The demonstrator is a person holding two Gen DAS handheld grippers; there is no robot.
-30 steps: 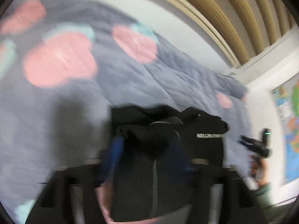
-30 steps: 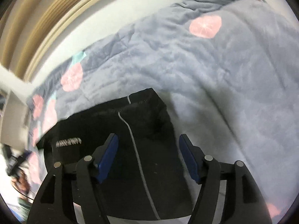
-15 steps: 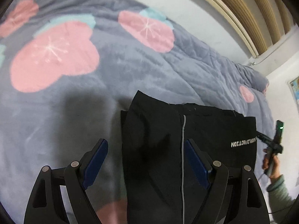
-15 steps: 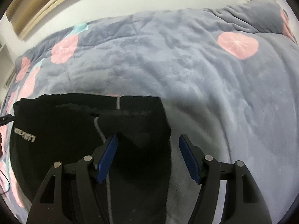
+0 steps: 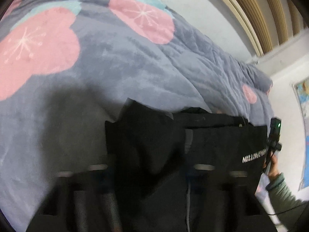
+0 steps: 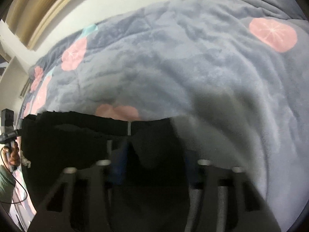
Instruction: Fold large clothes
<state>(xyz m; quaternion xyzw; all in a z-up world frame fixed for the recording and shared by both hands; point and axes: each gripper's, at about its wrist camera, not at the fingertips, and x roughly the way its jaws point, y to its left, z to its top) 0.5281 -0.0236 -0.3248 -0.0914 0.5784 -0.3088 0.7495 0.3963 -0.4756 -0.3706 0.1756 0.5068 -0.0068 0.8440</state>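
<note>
A black garment [image 5: 212,147] with white lettering and a thin grey stripe lies folded on a grey blanket [image 5: 115,61] with pink fruit prints. In the left wrist view my left gripper [image 5: 148,176] is low over the garment's left part, its jaws wide apart and blurred by motion, with black cloth between them. In the right wrist view the garment [image 6: 77,135] fills the lower left. My right gripper [image 6: 152,166] is over its right edge, jaws wide apart, blue pads [image 6: 117,166] blurred, cloth lying between them.
The blanket [image 6: 193,67] covers the bed beyond the garment. A pale wall and wooden slats [image 5: 270,9] run behind the bed. A person's hand with a small black device [image 5: 274,135] is at the garment's far side; it also shows in the right wrist view [image 6: 8,127].
Both grippers have dropped closer to the garment, and both views are now motion-blurred. The jaws stay open. The garment's top edge looks a little more rumpled.
</note>
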